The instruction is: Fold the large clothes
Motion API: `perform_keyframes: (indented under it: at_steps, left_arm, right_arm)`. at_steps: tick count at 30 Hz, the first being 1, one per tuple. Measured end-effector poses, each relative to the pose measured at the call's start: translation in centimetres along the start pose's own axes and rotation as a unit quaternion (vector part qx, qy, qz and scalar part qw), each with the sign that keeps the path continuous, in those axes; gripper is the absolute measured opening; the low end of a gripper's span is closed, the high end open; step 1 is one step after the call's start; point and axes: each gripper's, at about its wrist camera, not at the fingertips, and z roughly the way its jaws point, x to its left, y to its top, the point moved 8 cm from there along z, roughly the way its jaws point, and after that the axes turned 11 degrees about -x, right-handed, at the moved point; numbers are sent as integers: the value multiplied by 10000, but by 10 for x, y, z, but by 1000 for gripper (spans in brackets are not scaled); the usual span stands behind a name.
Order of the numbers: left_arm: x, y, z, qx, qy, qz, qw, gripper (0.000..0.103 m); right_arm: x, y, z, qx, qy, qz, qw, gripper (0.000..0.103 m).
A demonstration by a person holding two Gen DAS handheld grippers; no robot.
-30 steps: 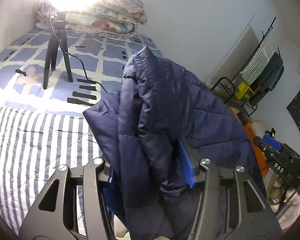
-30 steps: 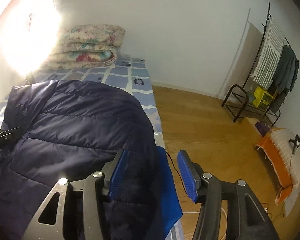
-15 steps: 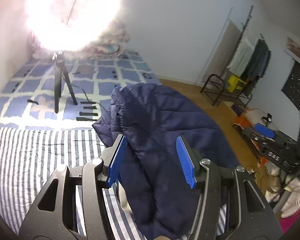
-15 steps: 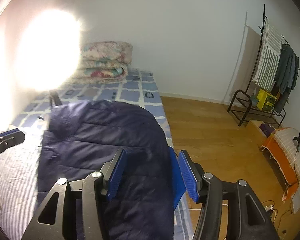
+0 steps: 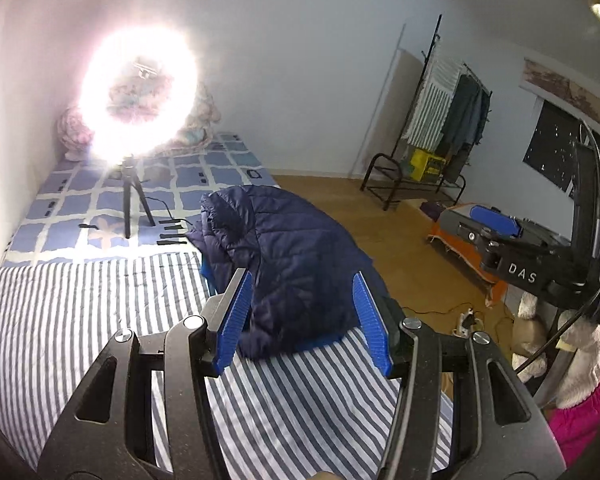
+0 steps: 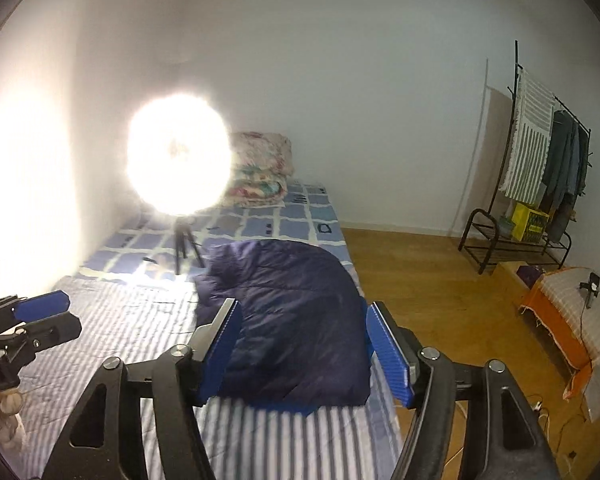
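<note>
A dark navy quilted jacket (image 5: pixel 288 256) lies folded in a heap on the bed, near its right edge; it also shows in the right wrist view (image 6: pixel 292 316). A bright blue lining edge (image 6: pixel 284 404) peeks out under its near side. My left gripper (image 5: pixel 306 320) is open and empty, held above and short of the jacket. My right gripper (image 6: pixel 306 354) is open and empty, also above the jacket's near edge. The left gripper shows at the left of the right wrist view (image 6: pixel 32 320), and the right gripper at the right of the left wrist view (image 5: pixel 496 232).
The bed has a striped sheet (image 5: pixel 80 308) in front and a blue checked cover (image 5: pixel 80 200) behind. A bright ring light on a tripod (image 5: pixel 134 204) stands on the bed. Folded floral quilts (image 6: pixel 260 172) lie by the wall. A clothes rack (image 6: pixel 540 168) and wooden floor (image 6: pixel 420 280) are at right.
Both grippers have let go of the jacket and pulled back and up. The jacket dropped from the left gripper's hold and now lies on the bed.
</note>
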Motion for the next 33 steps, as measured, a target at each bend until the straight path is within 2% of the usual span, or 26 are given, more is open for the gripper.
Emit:
perform_keyframes:
  at_steps: [3, 7, 13, 17, 21, 25, 29, 31, 33]
  left_arm:
    - [-7, -3, -46, -162, 25, 58, 9998, 64]
    - [-14, -15, -99, -291, 104, 254, 9992, 67]
    - [-17, -42, -152, -326, 87, 317, 9989, 77]
    - [-19, -61, -172, -343, 152, 458, 9982, 81]
    - [-22, -80, -186, -366, 182, 593, 9974, 92]
    - [-24, -92, -192, -415, 233, 662, 9967, 94]
    - [-26, -100, -194, -551, 283, 815, 9947, 101]
    - [-28, -106, -192, -504, 315, 942, 9938, 103]
    - [-28, -112, -190, -437, 340, 974, 9937, 103]
  right_arm:
    - [10, -11, -38, -16, -94, -109, 9999, 71]
    - [22, -32, -82, -53, -63, -101, 9999, 72]
    - [41, -61, -134, -213, -101, -3, 9997, 77]
    - [52, -78, -155, -350, -168, 114, 9992, 87]
    - [58, -94, -162, -400, -205, 199, 9988, 90]
    - [61, -112, -158, -333, -208, 223, 9990, 92]
    - [58, -127, -150, -236, -234, 281, 9991, 96]
    - [59, -134, -147, -209, -273, 259, 9991, 97]
    - [58, -138, -144, -199, -276, 245, 9991, 103]
